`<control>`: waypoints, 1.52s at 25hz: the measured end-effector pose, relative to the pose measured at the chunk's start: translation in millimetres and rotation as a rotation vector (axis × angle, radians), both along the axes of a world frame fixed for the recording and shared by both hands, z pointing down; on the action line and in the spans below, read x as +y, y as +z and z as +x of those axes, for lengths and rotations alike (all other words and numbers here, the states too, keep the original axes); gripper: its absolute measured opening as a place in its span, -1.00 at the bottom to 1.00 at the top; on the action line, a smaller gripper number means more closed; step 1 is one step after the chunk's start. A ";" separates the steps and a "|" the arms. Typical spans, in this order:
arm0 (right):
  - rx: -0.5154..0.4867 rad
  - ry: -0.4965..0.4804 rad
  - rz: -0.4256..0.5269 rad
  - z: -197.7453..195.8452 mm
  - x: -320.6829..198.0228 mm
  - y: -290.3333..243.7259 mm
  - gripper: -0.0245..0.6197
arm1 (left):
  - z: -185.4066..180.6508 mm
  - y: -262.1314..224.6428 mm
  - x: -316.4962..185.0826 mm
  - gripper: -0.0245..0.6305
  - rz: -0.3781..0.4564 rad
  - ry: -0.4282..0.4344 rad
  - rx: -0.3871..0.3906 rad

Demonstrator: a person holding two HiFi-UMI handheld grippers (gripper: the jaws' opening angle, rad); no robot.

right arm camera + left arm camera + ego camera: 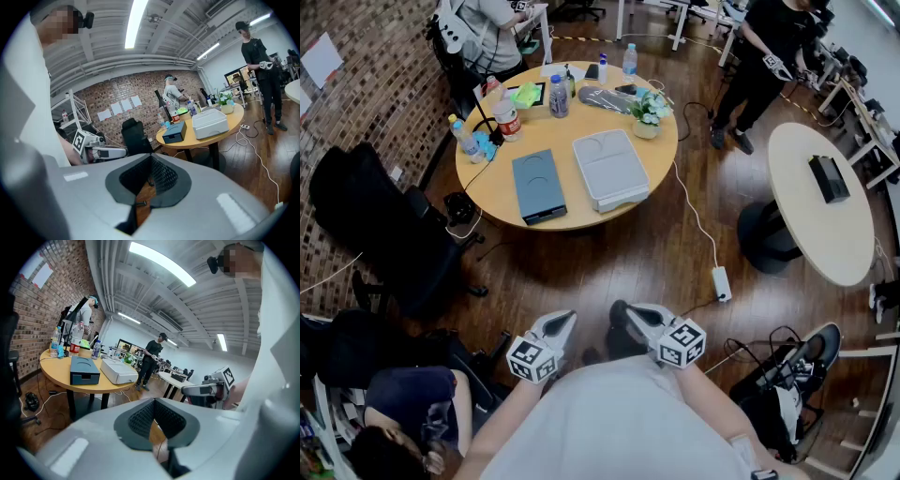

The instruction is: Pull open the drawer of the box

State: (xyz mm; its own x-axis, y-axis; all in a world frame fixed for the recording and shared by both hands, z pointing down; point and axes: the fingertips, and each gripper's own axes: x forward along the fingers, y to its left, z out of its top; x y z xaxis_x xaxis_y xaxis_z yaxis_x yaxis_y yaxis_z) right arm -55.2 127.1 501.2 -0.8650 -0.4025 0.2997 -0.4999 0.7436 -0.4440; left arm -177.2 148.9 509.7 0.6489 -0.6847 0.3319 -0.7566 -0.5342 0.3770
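Note:
Two flat boxes lie on the round wooden table (502, 192): a blue-grey box (538, 185) and a light grey box (609, 169) to its right. The left gripper view shows the blue-grey box (85, 371) with a drawer front (85, 378) that is closed. The right gripper view has both the blue-grey box (175, 131) and the grey box (210, 123) far off. My left gripper (561, 325) and right gripper (626, 313) are held close to my chest, well short of the table, pointing toward each other. Both are shut with nothing between the jaws.
Bottles (507, 117), a small plant (648, 112) and small items crowd the table's far side. Black chairs (370, 220) stand left. A power strip (722, 282) with its cable lies on the wooden floor. A second round table (820, 202) is right. People stand beyond; one sits at lower left.

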 end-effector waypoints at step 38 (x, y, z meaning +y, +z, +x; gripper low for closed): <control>-0.314 0.297 -0.379 29.1 -277.0 82.9 -0.90 | 37.2 0.9 -185.3 -0.91 -0.110 0.045 -0.115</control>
State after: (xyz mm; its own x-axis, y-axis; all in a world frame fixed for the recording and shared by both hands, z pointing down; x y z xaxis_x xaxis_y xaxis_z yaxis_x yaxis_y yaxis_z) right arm -26.1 -149.9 584.1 -0.8020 -0.5562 0.2177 -0.4643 0.3513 -0.8130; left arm -140.0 -36.4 510.6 0.6314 -0.6116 0.4768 -0.7745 -0.5285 0.3477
